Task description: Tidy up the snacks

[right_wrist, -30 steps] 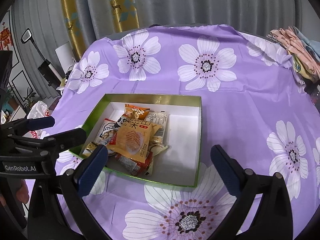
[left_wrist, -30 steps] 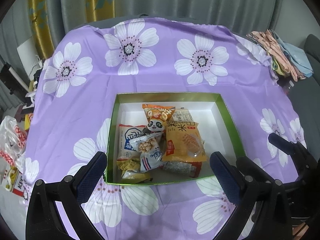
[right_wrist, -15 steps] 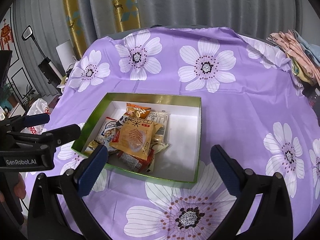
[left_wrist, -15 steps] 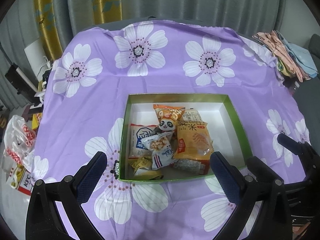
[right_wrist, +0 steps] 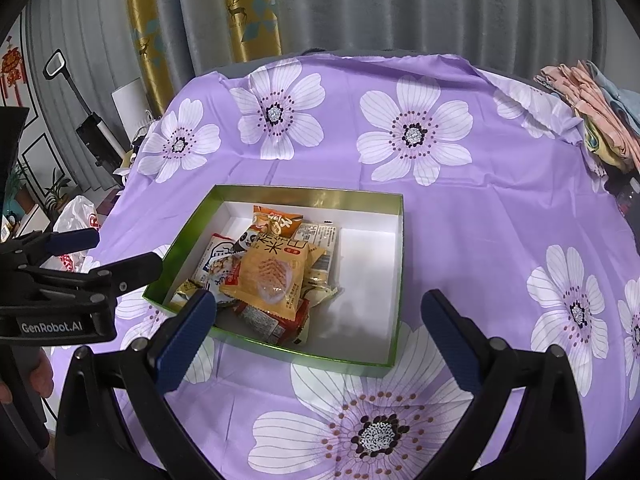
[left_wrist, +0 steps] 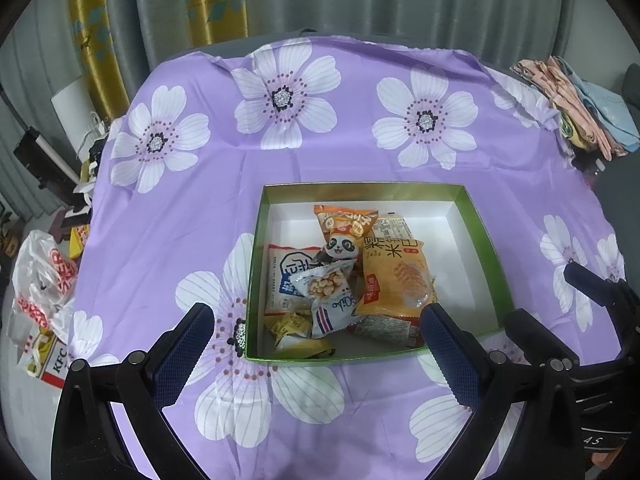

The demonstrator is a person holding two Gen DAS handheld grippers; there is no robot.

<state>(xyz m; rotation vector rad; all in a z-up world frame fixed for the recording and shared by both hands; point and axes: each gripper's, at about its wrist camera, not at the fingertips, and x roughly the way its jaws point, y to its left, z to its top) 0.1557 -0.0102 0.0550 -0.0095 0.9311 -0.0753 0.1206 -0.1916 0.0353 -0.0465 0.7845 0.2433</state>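
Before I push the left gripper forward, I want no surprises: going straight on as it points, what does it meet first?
Probably the snack pile inside the green box, just past its near wall. The left gripper is open and empty; depth is unclear.

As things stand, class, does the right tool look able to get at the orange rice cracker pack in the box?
Probably yes. The right tool is open and empty, the box has no lid, and the cracker pack lies on top of the pile with nothing over it.
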